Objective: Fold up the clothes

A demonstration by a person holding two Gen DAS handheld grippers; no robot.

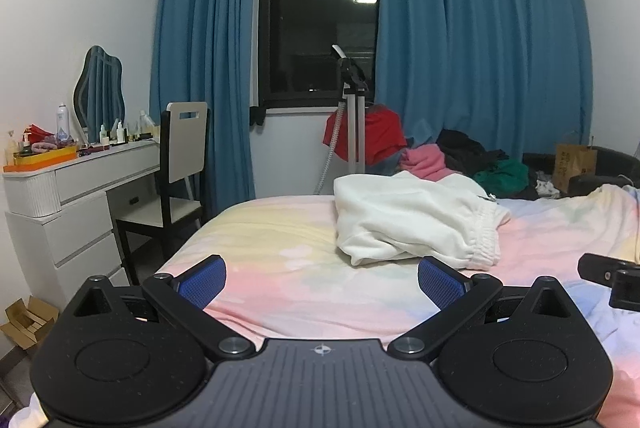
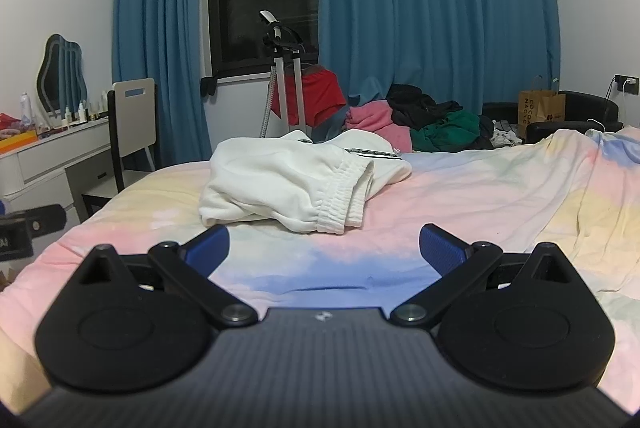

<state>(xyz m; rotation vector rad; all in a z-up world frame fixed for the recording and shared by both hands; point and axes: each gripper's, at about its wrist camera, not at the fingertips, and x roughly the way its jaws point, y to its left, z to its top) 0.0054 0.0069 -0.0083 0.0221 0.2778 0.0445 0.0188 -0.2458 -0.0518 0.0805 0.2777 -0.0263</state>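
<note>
Left claw (image 1: 322,282), right claw (image 2: 324,248): spread wide, empty, above bed (image 2: 460,196). White trousers (image 2: 296,184) crumpled beyond. Paper bag (image 2: 541,108): "COCOA MAGIC".

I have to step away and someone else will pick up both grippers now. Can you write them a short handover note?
Left gripper: open, empty, held above the bed's pastel sheet.
Right gripper: open, empty, also short of the clothes.
White garment: lying bunched on the sheet ahead of both grippers, elastic cuff facing them; nothing touches it.
Pile of other clothes lies beyond the bed's far edge.
Done: no neat fold visible.
Left: spread the white garment flat, fold it, then probably the pile.
</note>
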